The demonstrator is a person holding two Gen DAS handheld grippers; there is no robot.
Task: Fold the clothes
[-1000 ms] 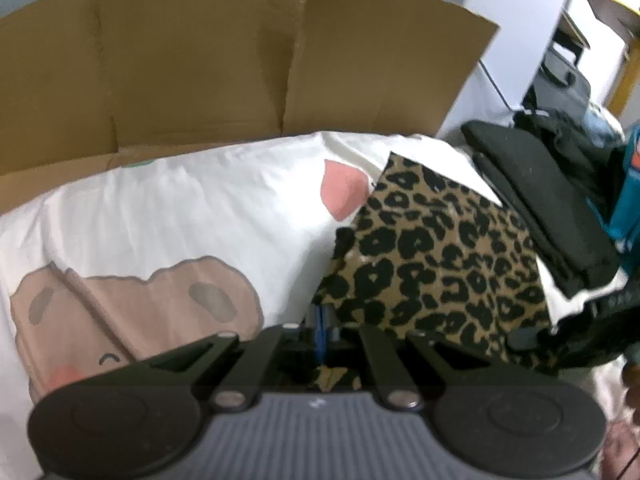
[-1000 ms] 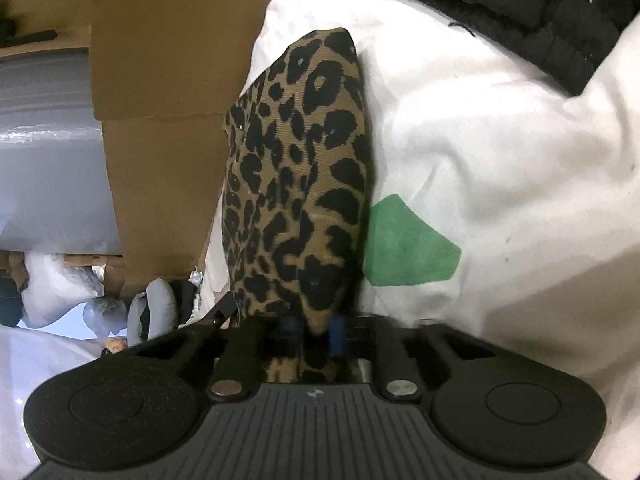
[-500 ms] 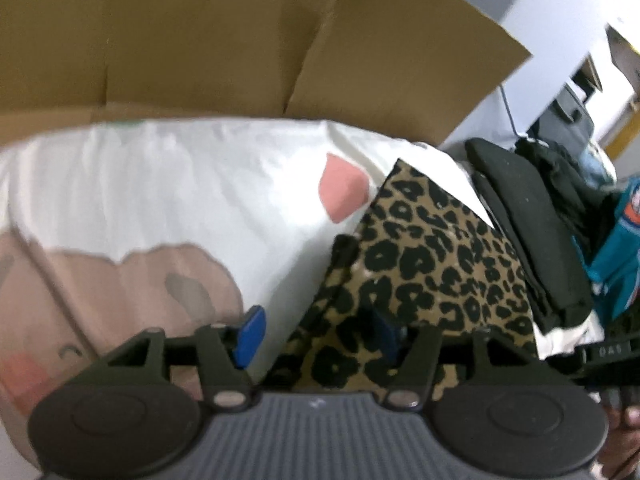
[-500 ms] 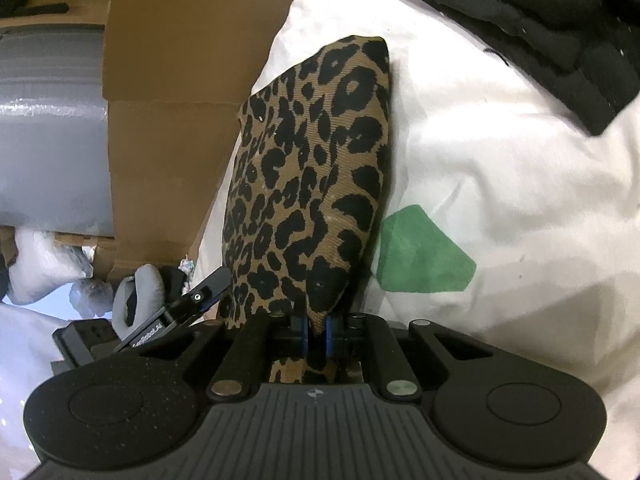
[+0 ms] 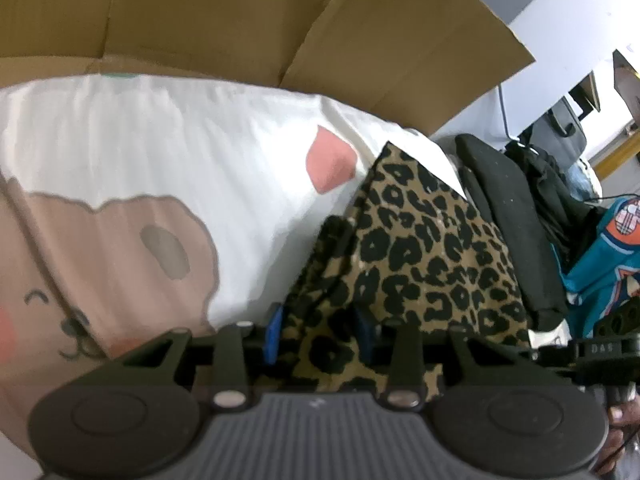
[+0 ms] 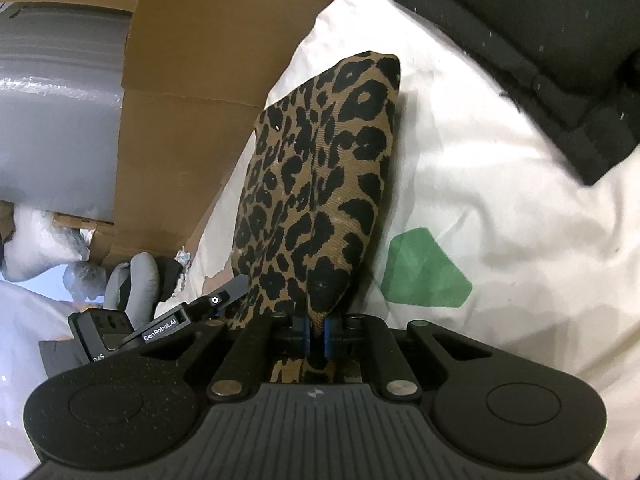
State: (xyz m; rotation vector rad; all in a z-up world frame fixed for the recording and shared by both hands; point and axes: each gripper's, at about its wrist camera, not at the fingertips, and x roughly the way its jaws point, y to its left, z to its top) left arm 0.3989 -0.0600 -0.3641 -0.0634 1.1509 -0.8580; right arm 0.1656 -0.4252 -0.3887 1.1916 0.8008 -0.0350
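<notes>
— Comparing with one second ago, what is different at the left gripper?

— One second ago its blue fingers were together on the edge of the leopard-print cloth. Half a second ago they stood wide apart. Now they are closing again, with a fold of the cloth between them, but they do not press on it yet, as far as I can see.

— And the right gripper?

— It is the same as before. Its fingers are nearly together and pinch one corner of the leopard-print cloth, which rises from them like a tent. In the right wrist view more of the cloth shows above the gripper now than a second ago, and the left gripper has come into view beside its lower left edge.

— Where does the cloth lie?

— On the white sheet with a brown bear print, and its far corner is near the pink patch on that sheet. On the other side of the cloth there is a green patch.

— Any containers?

— Only a flattened cardboard box standing behind the sheet; I cannot tell if anything is in it. Dark folded clothes lie just beside the cloth, and a teal garment is further beyond them.
</notes>
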